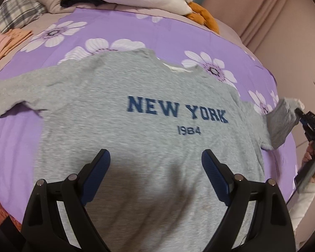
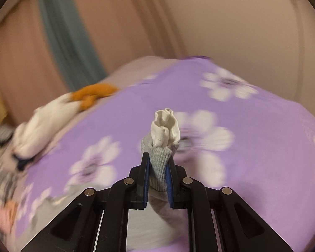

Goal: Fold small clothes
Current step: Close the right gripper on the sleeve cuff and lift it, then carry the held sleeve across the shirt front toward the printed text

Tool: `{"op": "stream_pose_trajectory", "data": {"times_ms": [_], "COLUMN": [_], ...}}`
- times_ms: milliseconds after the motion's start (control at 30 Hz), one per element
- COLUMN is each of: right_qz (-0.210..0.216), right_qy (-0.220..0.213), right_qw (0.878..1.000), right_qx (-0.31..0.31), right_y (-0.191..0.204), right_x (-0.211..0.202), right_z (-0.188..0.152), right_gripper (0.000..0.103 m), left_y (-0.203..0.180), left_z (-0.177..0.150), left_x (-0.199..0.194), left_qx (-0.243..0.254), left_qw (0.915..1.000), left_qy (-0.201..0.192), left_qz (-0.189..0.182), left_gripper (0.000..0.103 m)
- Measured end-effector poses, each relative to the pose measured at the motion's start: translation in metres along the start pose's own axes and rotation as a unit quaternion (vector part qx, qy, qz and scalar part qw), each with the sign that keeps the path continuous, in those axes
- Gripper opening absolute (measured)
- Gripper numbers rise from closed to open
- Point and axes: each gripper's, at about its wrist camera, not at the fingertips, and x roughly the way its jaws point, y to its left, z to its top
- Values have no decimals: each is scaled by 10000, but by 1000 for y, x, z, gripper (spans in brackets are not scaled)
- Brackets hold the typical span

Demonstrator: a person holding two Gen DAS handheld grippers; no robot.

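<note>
In the left wrist view, a grey sweatshirt [image 1: 136, 105] printed NEW YORK 1984 lies spread on a purple flowered bedspread [image 1: 157, 33], and the left gripper [image 1: 155, 161] hovers over its lower half with jaws wide apart and nothing between them. In the right wrist view, blurred, the right gripper [image 2: 158, 166] is clenched on what looks like the sweatshirt's ribbed cuff [image 2: 159, 157], lifted above the bedspread with white fabric bunched at its tip.

Left gripper [image 1: 155, 163] jaws wide; right gripper [image 2: 158, 164] jaws clamped.
</note>
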Motion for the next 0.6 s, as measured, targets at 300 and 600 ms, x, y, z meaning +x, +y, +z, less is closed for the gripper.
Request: {"op": "stream_pose_trajectory", "data": {"times_ms": [300,600], "right_qz": [1342,1505], "right_qy": [726,1664], "right_qw": [9807,9526], "right_qx": [-1225,-2054], "right_y": [102,151], "right_x": [12,48], "right_z": [-45,-103], "right_gripper": [15,15], "left_y": [26,37], "left_z": [2,2], "left_x": [-12,-14], "left_qx": [-293,-404], "left_qw": [9991,9985], "left_qy": [-184,-197], "left_qz": [248,323], "left_gripper": [88,88]}}
